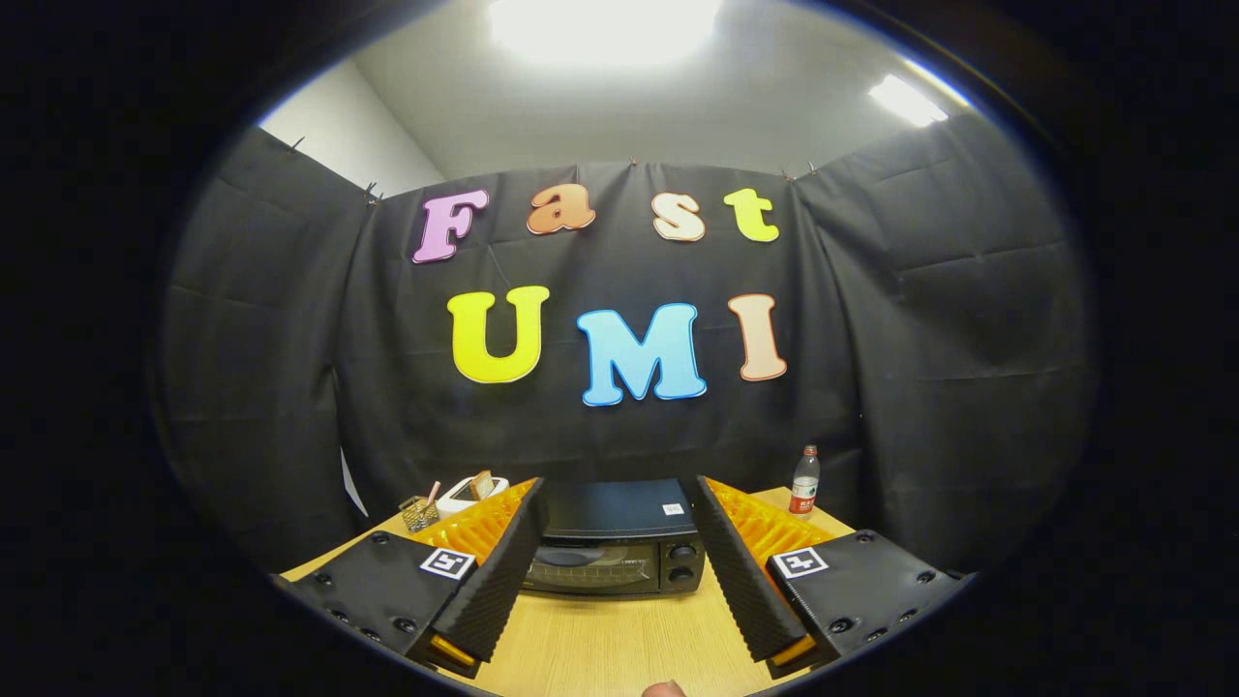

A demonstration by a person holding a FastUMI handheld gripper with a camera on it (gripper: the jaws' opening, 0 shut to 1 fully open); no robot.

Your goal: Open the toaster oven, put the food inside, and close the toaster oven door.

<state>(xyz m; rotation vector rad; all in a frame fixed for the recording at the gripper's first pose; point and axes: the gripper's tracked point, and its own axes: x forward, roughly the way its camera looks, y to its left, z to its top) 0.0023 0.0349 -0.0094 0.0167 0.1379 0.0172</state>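
I have the gripper (619, 542) held level above the wooden table (600, 649), looking straight ahead, with its two fingers spread wide and nothing between their pads. The fingers (503, 571) splay outward toward me and draw closer together at their far ends, framing what sits ahead.

The toaster oven (619, 542) stands on the table just beyond the fingertips, seen in the gap between them. It faces me square on, its long side running left to right across the table, its door upright and closed. Its glass window takes up most of the front and two round knobs (682, 563) sit one above the other at the right end. A small label is on its flat top.

Behind the left finger I see a wire basket (418, 513) and a white holder (469, 494) with something brown standing in it. A plastic bottle (804, 481) stands upright behind the right finger, near the table's far corner. A small rounded pale shape (664, 689) shows at the near edge of the table; I cannot tell what it is.
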